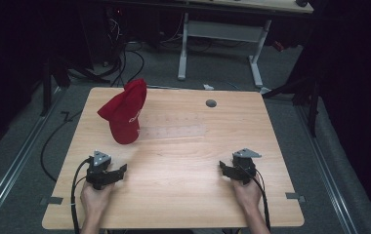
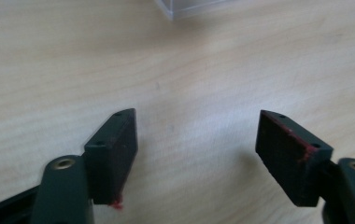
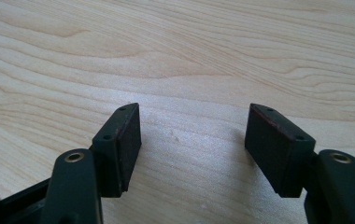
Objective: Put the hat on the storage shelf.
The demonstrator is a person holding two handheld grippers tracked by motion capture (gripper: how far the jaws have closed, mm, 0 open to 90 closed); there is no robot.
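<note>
Nothing handled yet: left gripper [image 1: 106, 171] rests near-left on the table [image 1: 183, 195], jaws wide and empty, red cap [image 1: 124, 111] untouched at far left beside a clear strip [image 1: 174, 131], right gripper [image 1: 237, 170] near-right, likewise wide, empty.

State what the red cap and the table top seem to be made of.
Red cap: looks like soft matte fabric, since it slumps and creases. Table: light wood or wood-look laminate; grain lines show plainly, with a mild sheen. Which of the two is unclear.
</note>
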